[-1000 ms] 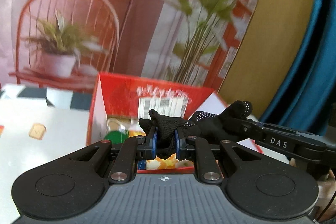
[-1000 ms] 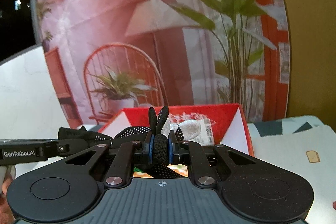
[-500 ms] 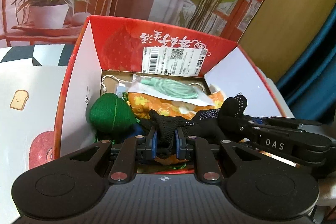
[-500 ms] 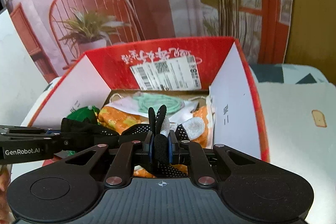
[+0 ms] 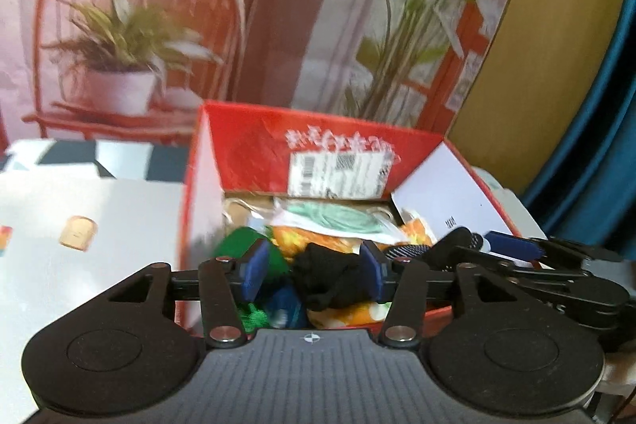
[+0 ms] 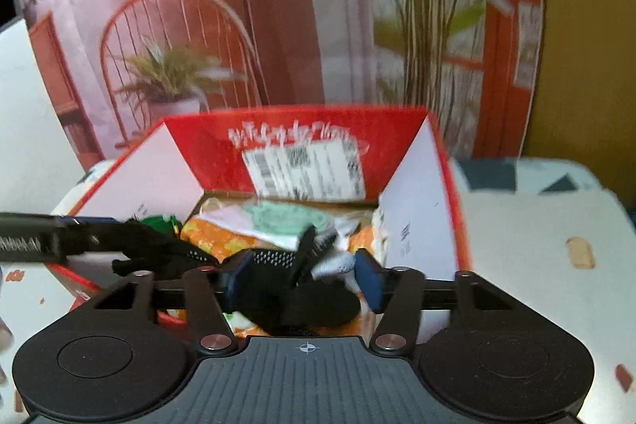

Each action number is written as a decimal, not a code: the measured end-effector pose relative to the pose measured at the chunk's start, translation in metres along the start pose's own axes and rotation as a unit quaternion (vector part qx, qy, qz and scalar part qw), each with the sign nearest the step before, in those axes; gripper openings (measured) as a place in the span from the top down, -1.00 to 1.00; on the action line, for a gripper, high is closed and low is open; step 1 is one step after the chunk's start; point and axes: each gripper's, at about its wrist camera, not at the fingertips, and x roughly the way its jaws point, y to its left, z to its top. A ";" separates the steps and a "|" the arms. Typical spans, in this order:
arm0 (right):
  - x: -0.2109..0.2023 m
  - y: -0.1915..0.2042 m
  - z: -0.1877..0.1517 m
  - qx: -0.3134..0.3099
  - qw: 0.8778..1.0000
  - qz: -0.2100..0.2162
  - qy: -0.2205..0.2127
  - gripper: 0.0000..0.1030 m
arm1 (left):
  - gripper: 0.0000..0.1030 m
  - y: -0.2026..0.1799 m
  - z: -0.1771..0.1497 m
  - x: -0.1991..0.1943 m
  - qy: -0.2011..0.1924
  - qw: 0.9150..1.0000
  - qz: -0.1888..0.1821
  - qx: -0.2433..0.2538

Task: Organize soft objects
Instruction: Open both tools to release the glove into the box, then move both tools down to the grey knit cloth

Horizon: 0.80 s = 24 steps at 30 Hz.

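Note:
A black dotted glove lies inside the red cardboard box, on top of an orange flowered cloth. My left gripper is open, its blue pads either side of the glove's cuff. My right gripper is open too, above the glove's finger end with its grey fingertip patch. The box also holds a green ball-like item and a mint mask in a clear bag. The right gripper's fingers show at the right of the left wrist view.
The box stands on a white cloth with toast prints, also visible in the right wrist view. Behind it hangs a printed backdrop with a red chair and plants. A blue curtain is at the far right.
Both grippers have opened and let go of the black glove, which now lies in the box. Both views have tilted back up from looking down into the box.

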 end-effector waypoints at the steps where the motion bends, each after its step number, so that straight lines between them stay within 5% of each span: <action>1: -0.007 0.000 -0.003 -0.006 1.000 0.002 -0.013 -0.09 | -0.07 0.000 -0.003 -0.008 -0.008 1.000 0.002 0.003; 15: -0.077 0.002 -0.059 -0.027 0.994 0.005 -0.106 -0.15 | -0.12 0.018 -0.068 -0.068 -0.066 0.997 0.042 -0.007; 24: -0.068 0.002 -0.092 -0.035 0.996 -0.003 -0.078 -0.18 | -0.12 0.026 -0.095 -0.054 -0.030 0.998 0.047 -0.015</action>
